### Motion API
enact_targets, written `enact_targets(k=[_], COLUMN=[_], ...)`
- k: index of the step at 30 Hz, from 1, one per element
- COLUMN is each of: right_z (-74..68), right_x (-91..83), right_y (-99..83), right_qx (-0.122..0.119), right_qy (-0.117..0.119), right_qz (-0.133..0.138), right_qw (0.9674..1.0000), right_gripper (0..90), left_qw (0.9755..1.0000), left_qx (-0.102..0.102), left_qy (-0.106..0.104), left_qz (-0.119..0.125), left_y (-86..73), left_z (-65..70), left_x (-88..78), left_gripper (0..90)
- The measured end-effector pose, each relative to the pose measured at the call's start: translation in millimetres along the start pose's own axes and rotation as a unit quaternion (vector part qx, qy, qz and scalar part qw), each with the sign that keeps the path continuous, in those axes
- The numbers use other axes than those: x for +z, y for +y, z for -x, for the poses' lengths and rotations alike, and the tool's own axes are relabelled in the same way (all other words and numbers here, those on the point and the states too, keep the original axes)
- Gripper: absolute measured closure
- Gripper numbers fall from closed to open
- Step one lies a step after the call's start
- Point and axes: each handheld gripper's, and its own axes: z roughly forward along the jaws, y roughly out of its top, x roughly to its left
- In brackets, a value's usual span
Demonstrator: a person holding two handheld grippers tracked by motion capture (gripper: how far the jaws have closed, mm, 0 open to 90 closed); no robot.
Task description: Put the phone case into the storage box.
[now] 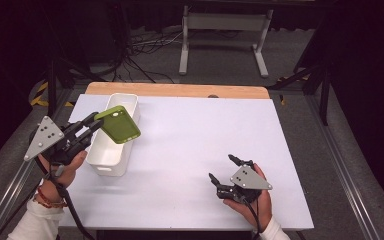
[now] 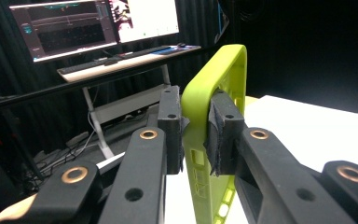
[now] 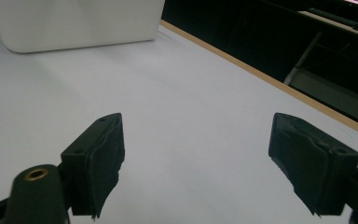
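A lime-green phone case (image 1: 118,124) hangs above the white bin (image 1: 107,162) at the table's left side. My left gripper (image 1: 96,123) is shut on the case's near edge. In the left gripper view the case (image 2: 219,79) stands on edge between the two black pads (image 2: 226,135), which press on its rim. My right gripper (image 1: 226,169) rests low over the white table (image 1: 190,135) at the front right. It is open with nothing between its fingers (image 3: 98,158).
The white bin (image 3: 74,21) is a long rectangular tub along the table's left edge. A wooden strip (image 1: 177,90) borders the table's far edge. Beyond it are a white desk frame (image 1: 225,35), cables on the floor and monitors (image 2: 93,23).
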Motion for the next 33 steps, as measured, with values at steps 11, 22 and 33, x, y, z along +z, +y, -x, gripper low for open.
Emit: enact_targets(k=[11, 22, 33], right_z=[3.1, 4.8, 4.5], right_x=[-1.3, -2.1, -1.7], right_y=[0.2, 0.4, 0.1], right_qx=[0.003, 0.003, 0.003], right_qy=[-0.005, -0.009, -0.008], right_qz=[0.003, 0.005, 0.003], right_qw=[1.0, 0.9999, 1.0], right_gripper=[19.2, 19.2, 19.2], left_qw=[0.9999, 0.9999, 0.9997], left_qx=[-0.002, -0.001, 0.003], left_qy=[0.01, 0.016, 0.024], left_qz=[-0.003, -0.005, -0.008], left_y=[-2.3, -5.4, -9.8], left_z=[-7.8, -13.6, -20.1], left_x=[-1.2, -1.0, 0.4], left_gripper=[77.9, 77.9, 77.9])
